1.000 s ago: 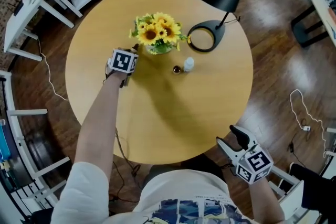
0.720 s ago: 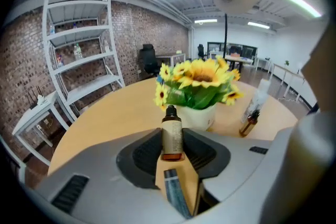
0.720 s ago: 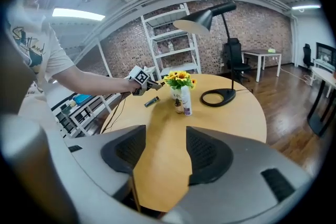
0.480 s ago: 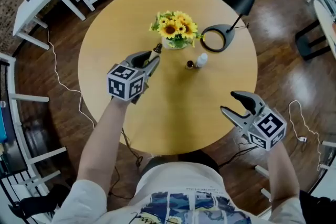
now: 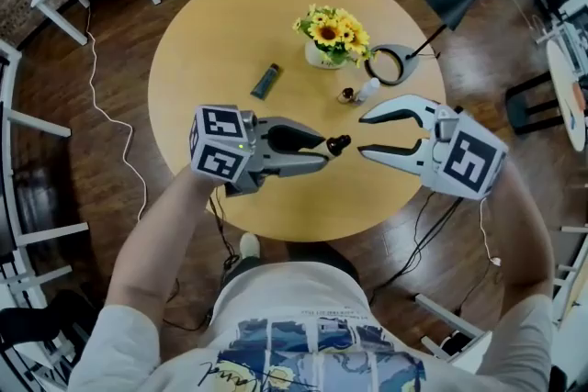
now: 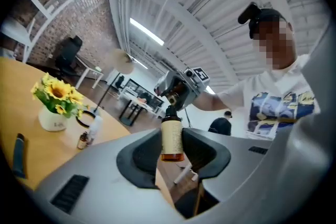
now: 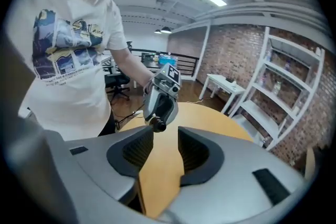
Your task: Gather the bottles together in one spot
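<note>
Left gripper (image 5: 322, 153) is clamping an amber bottle (image 6: 171, 136). Right gripper (image 5: 364, 133) is facing it, jaws apart, empty, having just been closing.

On table (image 5: 207, 41): flower vase (image 5: 322, 58) far side; small bottles (image 5: 366, 90) just right of it; lying bottle (image 5: 265, 81) left.

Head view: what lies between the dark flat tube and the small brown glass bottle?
Only bare wooden tabletop separates the dark tube and the brown bottle, in the head view.

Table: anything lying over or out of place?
One dark bottle lies flat on the table, apart from the small brown bottle and white bottle standing by the flower vase. Nothing looks spilled.
</note>
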`<state>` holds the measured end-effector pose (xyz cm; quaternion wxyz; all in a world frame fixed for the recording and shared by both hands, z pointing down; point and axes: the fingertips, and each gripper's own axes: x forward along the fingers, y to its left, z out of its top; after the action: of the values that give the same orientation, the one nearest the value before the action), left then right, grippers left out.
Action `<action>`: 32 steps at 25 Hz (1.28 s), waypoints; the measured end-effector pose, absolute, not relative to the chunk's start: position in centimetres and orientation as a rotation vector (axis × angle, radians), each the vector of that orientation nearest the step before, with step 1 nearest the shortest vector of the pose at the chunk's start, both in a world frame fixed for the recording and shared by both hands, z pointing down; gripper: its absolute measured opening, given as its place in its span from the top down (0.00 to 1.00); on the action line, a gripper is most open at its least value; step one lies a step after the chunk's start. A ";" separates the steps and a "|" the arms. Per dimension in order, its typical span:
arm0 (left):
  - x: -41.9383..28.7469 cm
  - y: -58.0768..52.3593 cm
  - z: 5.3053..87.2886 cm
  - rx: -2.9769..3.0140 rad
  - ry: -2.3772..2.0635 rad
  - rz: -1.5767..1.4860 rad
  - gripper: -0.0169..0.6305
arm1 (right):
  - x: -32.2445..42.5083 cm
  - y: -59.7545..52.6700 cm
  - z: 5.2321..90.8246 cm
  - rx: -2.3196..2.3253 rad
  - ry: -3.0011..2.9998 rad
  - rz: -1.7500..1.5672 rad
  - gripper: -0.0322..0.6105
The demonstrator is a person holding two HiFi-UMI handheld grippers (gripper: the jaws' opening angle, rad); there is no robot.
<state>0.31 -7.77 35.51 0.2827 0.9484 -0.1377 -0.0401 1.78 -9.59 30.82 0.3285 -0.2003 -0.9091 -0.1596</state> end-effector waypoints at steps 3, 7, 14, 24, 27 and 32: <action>0.5 -4.6 34.3 2.541 -0.180 -0.164 0.77 | 1.1 -5.4 31.0 -0.700 -2.248 -0.451 0.69; 0.6 -1.5 33.1 2.531 -0.006 -0.215 0.77 | 0.7 -1.7 31.4 -0.814 -2.139 -0.528 0.75; 0.4 0.2 33.0 2.442 0.216 -0.264 0.77 | 0.6 0.3 31.2 -0.896 -2.057 -0.509 0.79; -0.2 -3.2 35.5 2.392 0.045 -0.235 0.76 | 0.5 -2.7 33.7 -0.834 -2.042 -0.444 0.80; -2.6 -6.7 37.6 2.398 -0.271 -0.207 0.76 | 0.5 -6.0 35.2 -0.746 -2.042 -0.395 0.80; -6.8 -8.5 41.8 2.428 -0.790 0.075 0.76 | 0.9 -12.3 38.9 -0.589 -1.969 -0.354 0.80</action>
<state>-6.75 -8.54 41.79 0.2894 0.9098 -0.2961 0.0282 0.89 -12.31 38.94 0.5037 -0.2440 -0.8157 -0.1467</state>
